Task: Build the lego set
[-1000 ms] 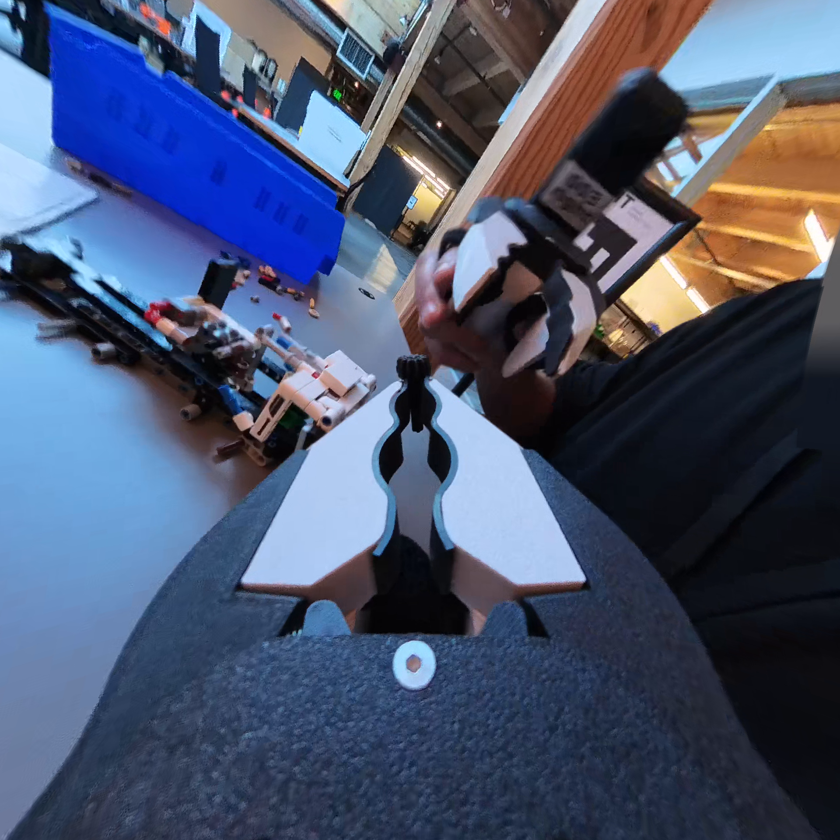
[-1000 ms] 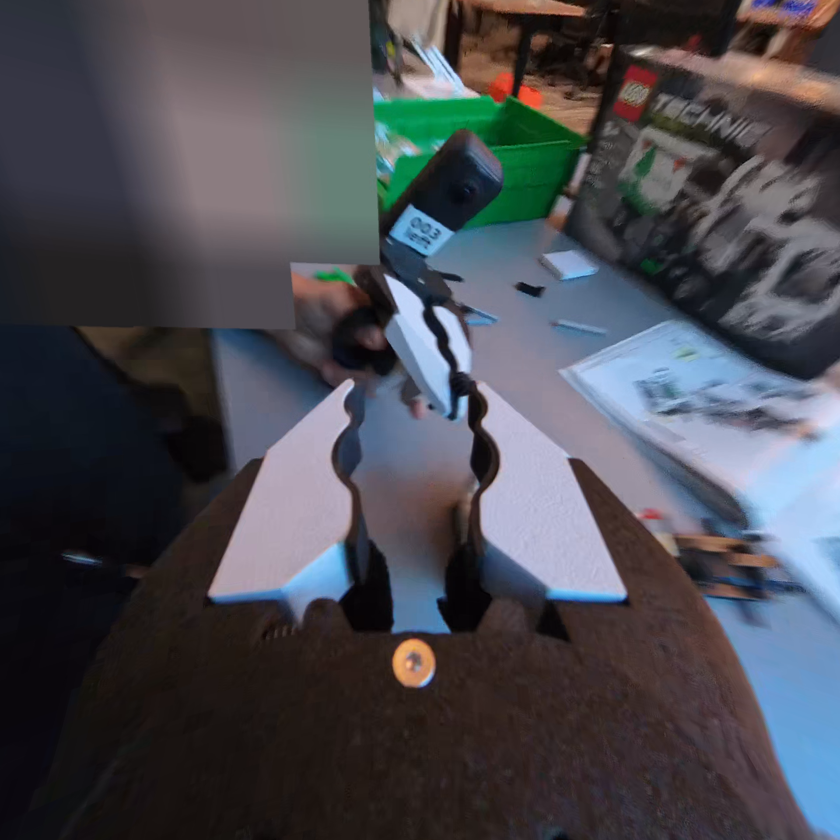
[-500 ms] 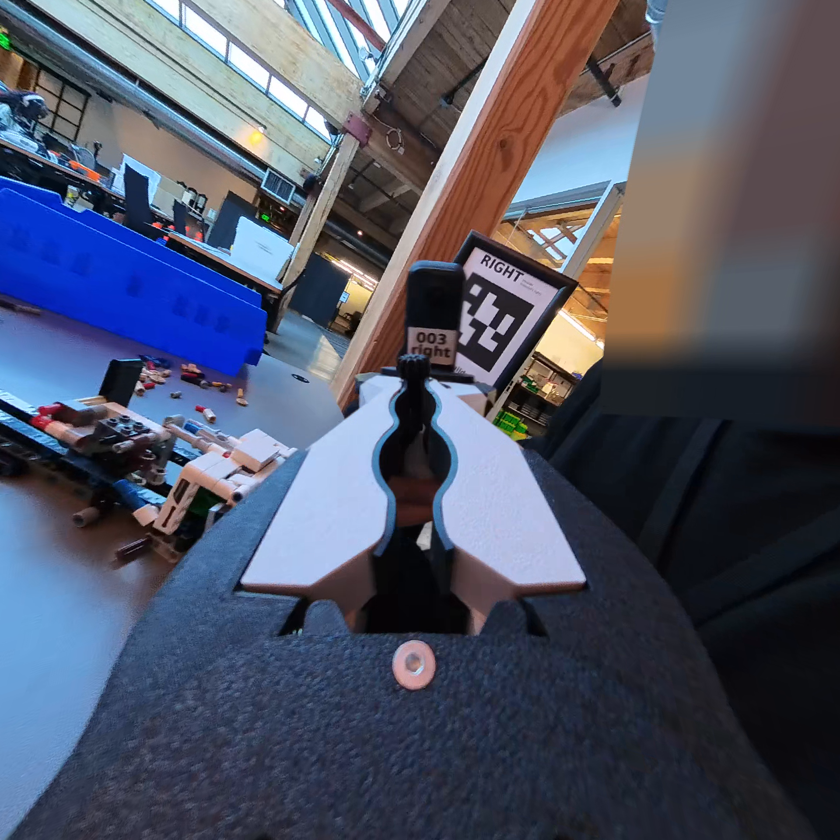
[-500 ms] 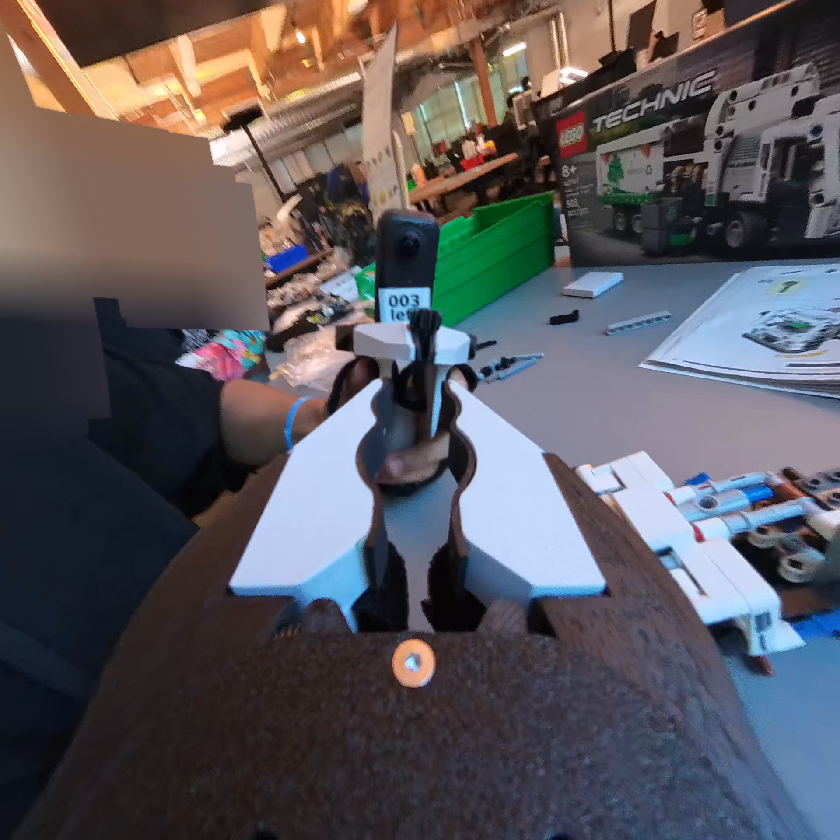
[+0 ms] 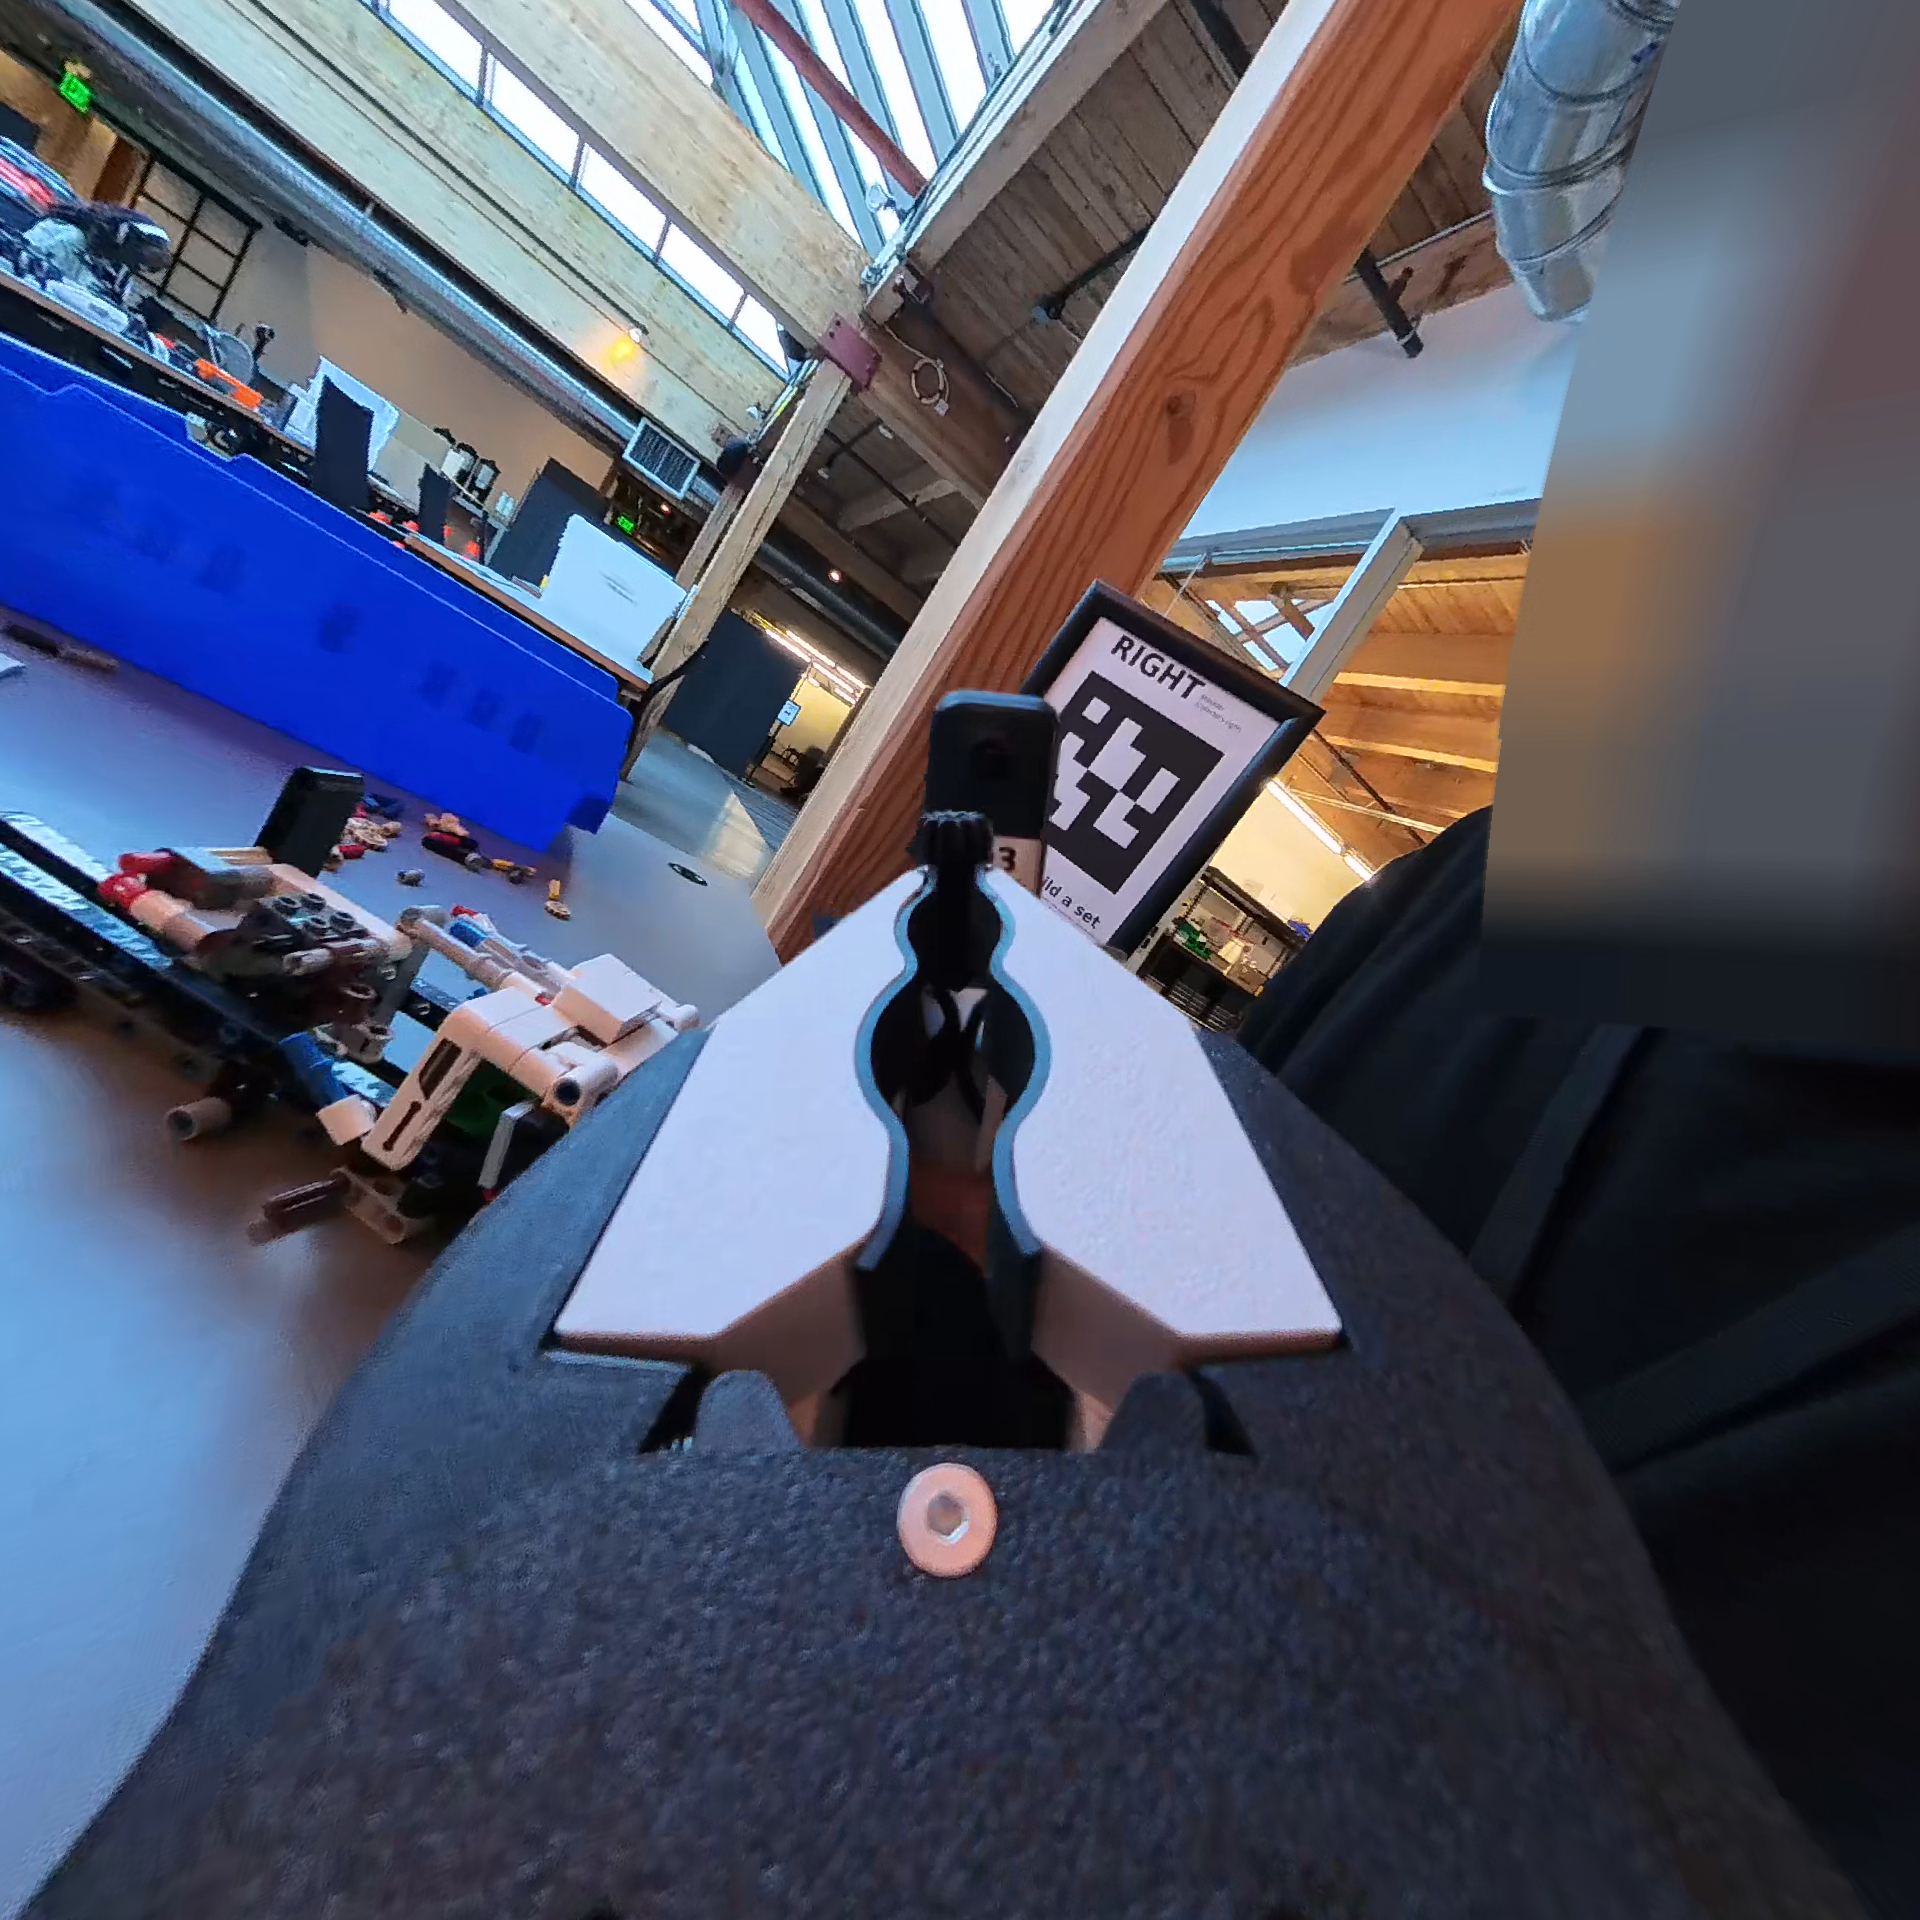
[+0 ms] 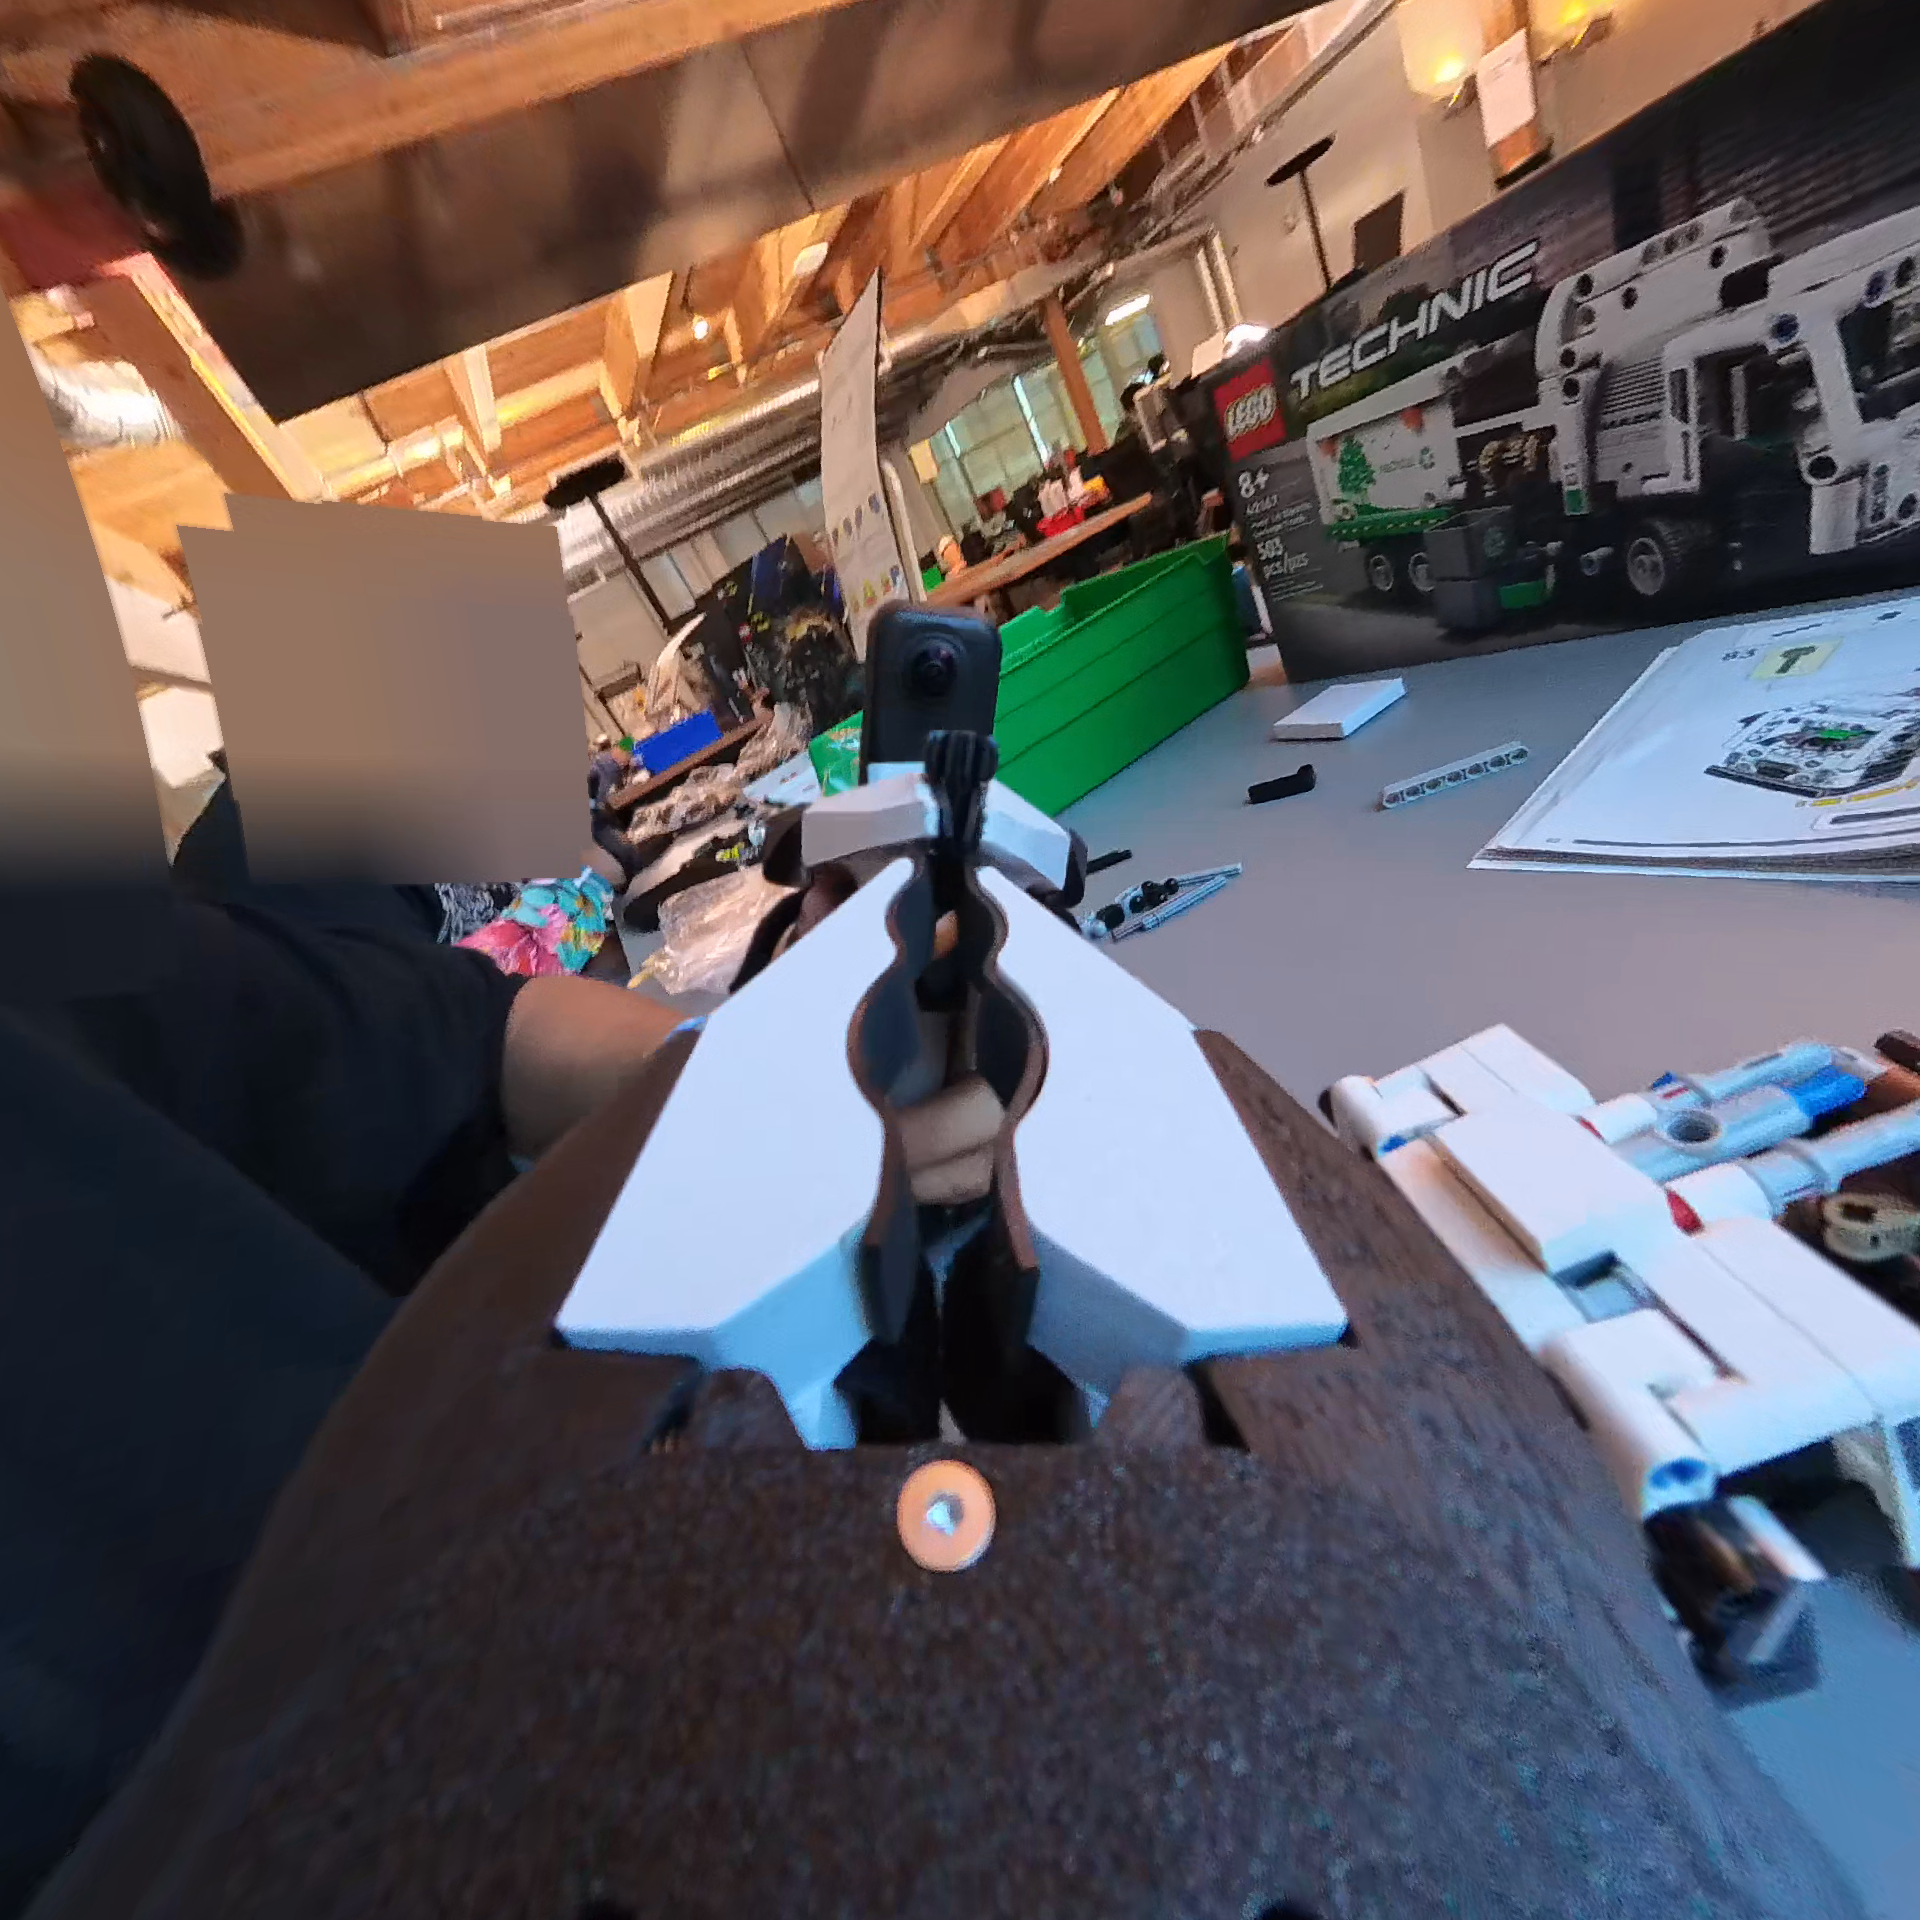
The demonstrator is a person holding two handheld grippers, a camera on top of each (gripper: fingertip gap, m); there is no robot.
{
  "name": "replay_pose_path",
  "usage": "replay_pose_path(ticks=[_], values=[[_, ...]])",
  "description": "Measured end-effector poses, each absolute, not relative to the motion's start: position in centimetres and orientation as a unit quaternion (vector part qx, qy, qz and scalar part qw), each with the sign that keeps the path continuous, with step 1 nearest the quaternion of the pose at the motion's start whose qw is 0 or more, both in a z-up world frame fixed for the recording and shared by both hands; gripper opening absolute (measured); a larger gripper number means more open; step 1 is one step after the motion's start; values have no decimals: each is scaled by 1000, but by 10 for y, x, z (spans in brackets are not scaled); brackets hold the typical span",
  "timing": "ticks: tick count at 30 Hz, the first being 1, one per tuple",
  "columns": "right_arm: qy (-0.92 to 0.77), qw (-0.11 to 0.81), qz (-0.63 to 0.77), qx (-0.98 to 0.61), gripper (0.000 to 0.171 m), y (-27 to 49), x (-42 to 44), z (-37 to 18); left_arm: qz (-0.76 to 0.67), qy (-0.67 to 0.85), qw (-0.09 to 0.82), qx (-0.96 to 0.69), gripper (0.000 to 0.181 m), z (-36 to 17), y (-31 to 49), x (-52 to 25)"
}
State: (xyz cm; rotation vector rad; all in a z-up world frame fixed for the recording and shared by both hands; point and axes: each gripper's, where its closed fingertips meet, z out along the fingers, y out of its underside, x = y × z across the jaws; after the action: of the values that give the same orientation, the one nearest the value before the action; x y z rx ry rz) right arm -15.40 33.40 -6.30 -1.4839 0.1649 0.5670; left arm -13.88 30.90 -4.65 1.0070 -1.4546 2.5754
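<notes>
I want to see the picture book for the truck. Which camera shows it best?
The right wrist view: the instruction booklet lies open on the grey table, in front of the set's box. The left wrist view does not show it, only the half-built truck.

A grey desk stands in a wide workshop hall with a timber ceiling, long skylight windows and a slanting wooden post. A silver duct hangs overhead; warm lamps glow beyond.
</notes>
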Motion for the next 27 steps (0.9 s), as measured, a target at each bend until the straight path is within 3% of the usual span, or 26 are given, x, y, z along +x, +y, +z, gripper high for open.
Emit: replay_pose_path(ticks=[27], values=[[110, 712, 280, -635, 3, 336, -151, -70, 817, -456, 21, 353, 1, -53, 312, -133]])
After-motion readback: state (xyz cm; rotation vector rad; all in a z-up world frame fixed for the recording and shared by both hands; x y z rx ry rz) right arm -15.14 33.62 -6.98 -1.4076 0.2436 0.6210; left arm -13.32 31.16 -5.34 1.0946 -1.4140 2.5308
